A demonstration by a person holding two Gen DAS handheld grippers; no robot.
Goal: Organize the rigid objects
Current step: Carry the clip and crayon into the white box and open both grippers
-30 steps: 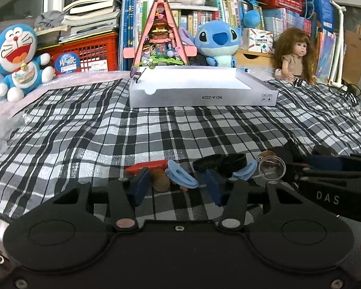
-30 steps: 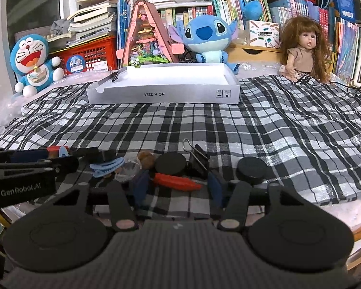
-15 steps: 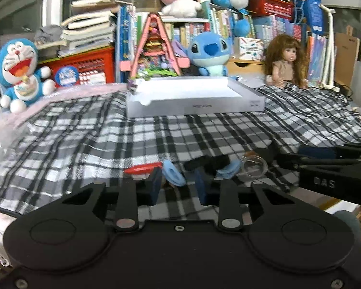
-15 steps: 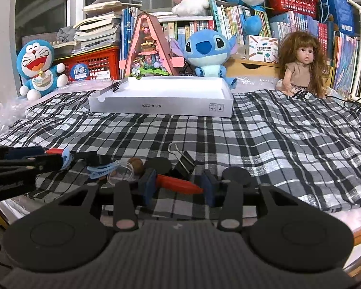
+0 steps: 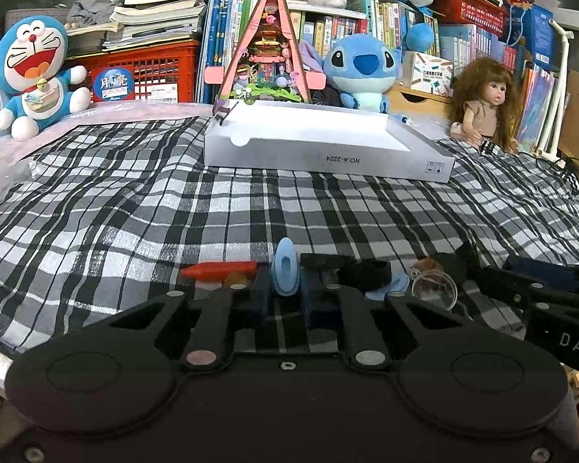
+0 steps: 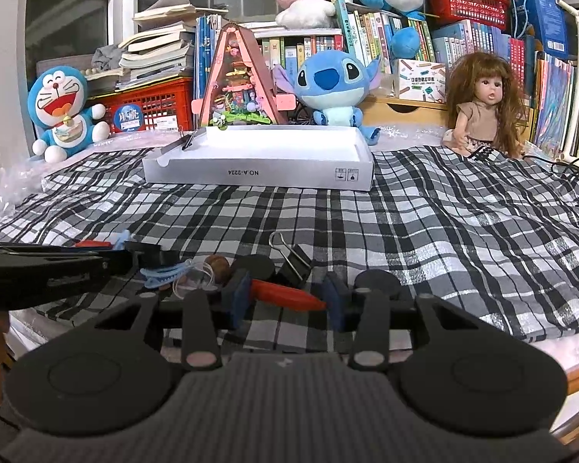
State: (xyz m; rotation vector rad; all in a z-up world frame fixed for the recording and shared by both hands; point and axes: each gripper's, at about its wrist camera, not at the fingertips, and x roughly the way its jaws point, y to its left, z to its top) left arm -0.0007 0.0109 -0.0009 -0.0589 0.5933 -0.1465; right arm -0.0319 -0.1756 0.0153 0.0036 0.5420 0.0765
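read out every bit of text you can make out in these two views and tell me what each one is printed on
"NO.A-2224", upside down: front wall of the white box.
"DAS", cut off at the frame edge: side of the right gripper in the left wrist view.
"月亮": round blue sticker on the red crate.
Book spines, the crate's paper label and the small carton beside the doll: too small to read.

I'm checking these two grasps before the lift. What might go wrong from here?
1. The left gripper pinches the light-blue oval plastic piece only at its lower end; it may pivot or slip out.
2. The right gripper spans the red tapered crayon-like stick lengthwise; it could squirt free.
3. The clear glass dome lying close by might get knocked.
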